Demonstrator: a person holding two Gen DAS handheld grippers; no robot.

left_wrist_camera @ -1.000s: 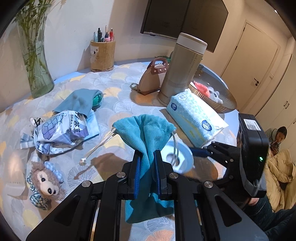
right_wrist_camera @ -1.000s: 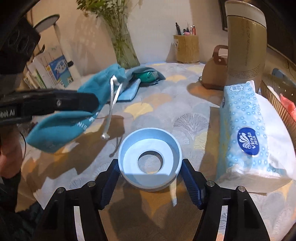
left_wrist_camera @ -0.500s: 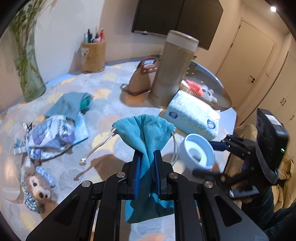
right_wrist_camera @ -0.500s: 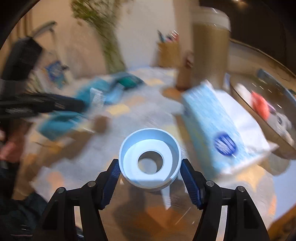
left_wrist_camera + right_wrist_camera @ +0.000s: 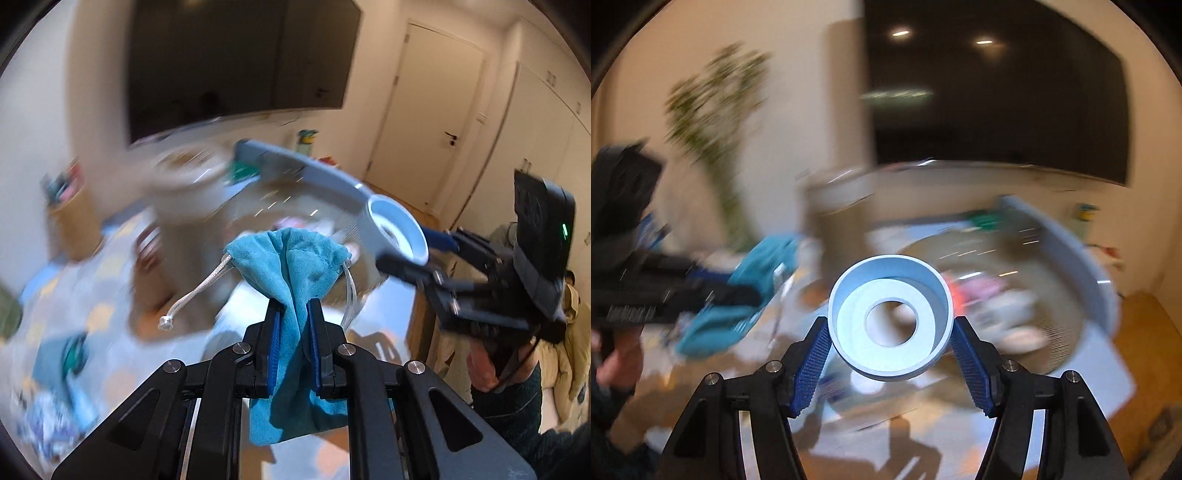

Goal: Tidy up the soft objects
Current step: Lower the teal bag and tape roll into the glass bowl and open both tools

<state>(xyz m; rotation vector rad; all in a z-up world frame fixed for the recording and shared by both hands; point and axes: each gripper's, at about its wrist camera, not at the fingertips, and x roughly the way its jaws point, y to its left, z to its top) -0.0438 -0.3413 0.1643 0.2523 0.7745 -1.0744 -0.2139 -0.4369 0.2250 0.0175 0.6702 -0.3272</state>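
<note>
My left gripper (image 5: pixel 291 317) is shut on a teal drawstring pouch (image 5: pixel 291 266), which bunches above the jaws and hangs below them, its white cords loose at both sides. The pouch also shows blurred at the left of the right wrist view (image 5: pixel 738 291). My right gripper (image 5: pixel 890 332) is shut on a pale blue ring (image 5: pixel 890 317) with a round hole, held in the air. In the left wrist view the ring (image 5: pixel 399 232) and the right gripper (image 5: pixel 413 251) are up at the right of the pouch. Both views are motion-blurred.
A tall beige cylinder (image 5: pixel 184 206) stands on the patterned table (image 5: pixel 92 295) behind the pouch. A round basket (image 5: pixel 1052 295) with soft toys lies right of the ring. A pen holder (image 5: pixel 70 221) and a plant (image 5: pixel 716 129) are at the back. A dark screen (image 5: pixel 236 62) hangs on the wall.
Both grippers have lifted and swung toward the right end of the table and the basket, each keeping its hold. The ring now sits higher, to the pouch's right.
</note>
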